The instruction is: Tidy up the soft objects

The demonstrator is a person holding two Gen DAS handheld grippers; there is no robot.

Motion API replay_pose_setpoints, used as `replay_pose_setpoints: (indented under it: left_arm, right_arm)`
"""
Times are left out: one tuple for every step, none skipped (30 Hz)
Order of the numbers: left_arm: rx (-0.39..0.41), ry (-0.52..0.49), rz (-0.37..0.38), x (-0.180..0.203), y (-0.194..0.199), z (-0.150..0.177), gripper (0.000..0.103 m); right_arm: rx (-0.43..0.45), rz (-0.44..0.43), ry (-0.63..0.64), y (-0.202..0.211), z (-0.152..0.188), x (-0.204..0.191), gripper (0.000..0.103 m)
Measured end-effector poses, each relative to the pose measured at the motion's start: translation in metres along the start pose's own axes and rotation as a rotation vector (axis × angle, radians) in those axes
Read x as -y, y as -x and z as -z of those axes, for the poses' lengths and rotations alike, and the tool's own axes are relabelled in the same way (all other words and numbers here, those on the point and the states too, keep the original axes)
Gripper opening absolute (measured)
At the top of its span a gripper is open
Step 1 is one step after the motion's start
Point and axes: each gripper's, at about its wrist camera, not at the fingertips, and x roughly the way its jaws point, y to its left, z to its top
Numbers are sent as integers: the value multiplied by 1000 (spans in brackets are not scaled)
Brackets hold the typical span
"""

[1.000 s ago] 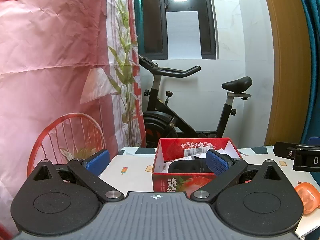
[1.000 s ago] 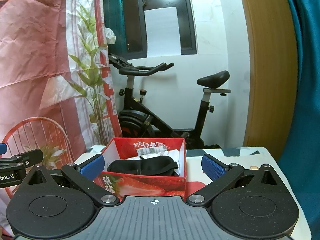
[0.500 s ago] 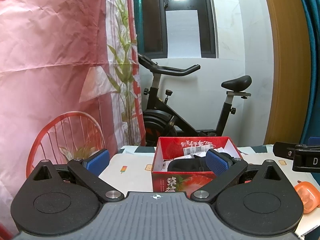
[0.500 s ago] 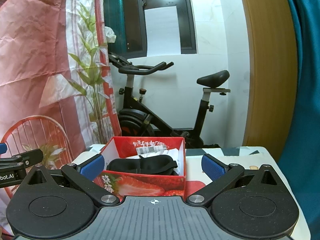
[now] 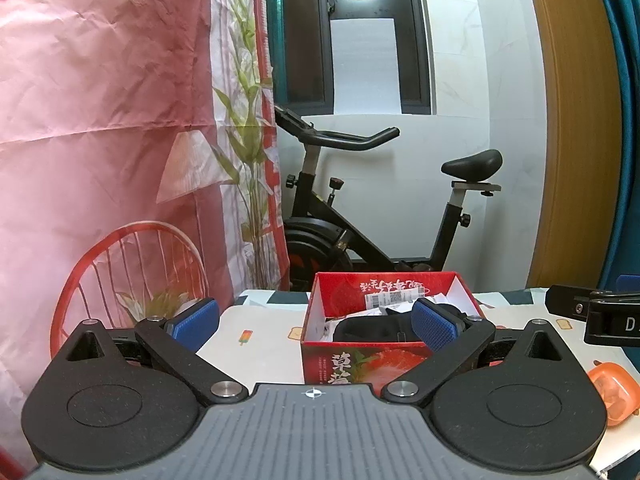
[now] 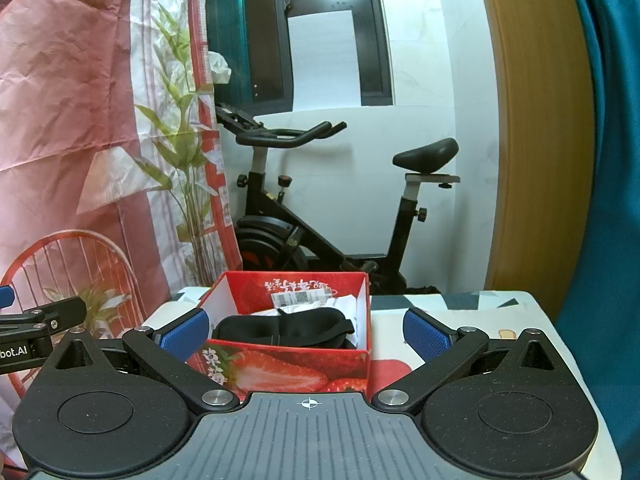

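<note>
A: On the table sits the red strawberry box; a black eye mask already lies inside on white paper.
B: Next step, likely: fetch the orange soft item at the left view's right edge, approaching low.
A: Fingers?
B: Left gripper and right gripper both spread wide, holding and touching nothing.

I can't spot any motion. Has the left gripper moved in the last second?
No. In its own view, the left gripper sits the same against the red strawberry box and exercise bike.

Home room with exercise bike
</note>
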Motion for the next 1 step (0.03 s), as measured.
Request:
replay_pose_setpoints:
  left_arm:
    - [-1,0,0,0,0,0,103]
  right_arm:
    - [0,0,0,0,0,0,103]
